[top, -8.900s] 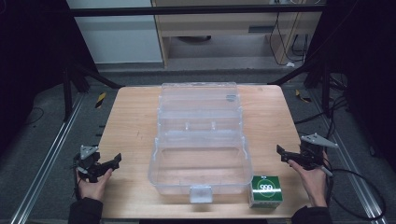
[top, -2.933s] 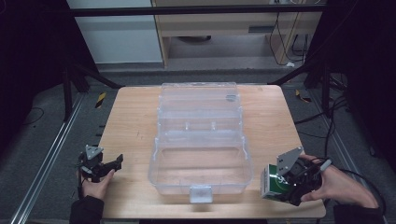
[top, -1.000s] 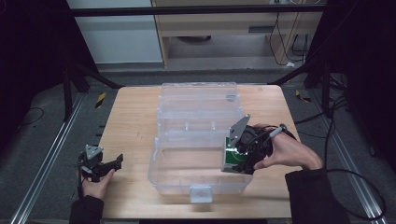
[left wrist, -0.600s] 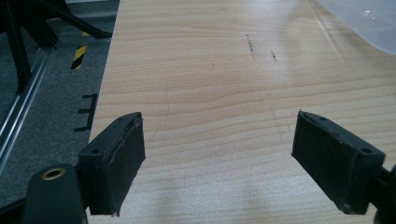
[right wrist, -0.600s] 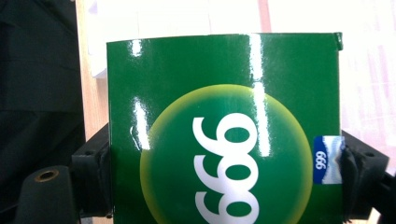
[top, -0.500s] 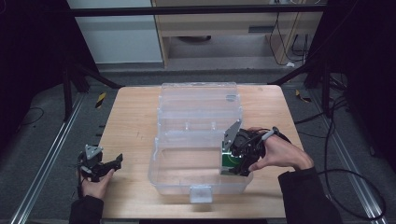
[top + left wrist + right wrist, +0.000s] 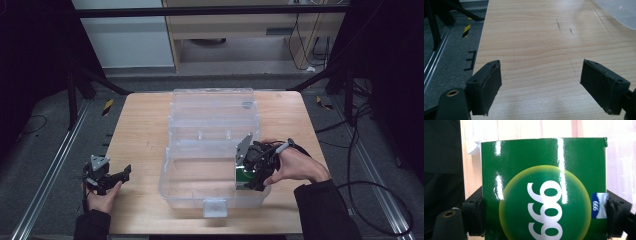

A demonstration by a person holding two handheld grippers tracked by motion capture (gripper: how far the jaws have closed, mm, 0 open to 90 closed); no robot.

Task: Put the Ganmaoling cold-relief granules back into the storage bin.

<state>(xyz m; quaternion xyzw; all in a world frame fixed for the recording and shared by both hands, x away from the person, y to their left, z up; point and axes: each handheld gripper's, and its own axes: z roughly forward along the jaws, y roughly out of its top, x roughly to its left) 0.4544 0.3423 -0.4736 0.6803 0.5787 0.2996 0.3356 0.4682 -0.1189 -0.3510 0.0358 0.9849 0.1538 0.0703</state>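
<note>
A clear plastic storage box stands open in the middle of the wooden table, its lid laid back behind it. My right gripper is shut on a glossy green box marked "999" and holds it inside the right end of the storage box's front compartment. In the right gripper view the green box sits squeezed between both black pads. My left gripper rests open at the table's front left corner; in the left gripper view only bare wood lies between its fingers.
The wooden table has bare room to the left and right of the storage box. A white latch tab juts from the box's front wall. Metal rails and cables run on the floor around the table.
My right gripper took hold of the green box at the table's front right, carried it left and up, and has now lowered it into the storage box. The left gripper has stayed put.
</note>
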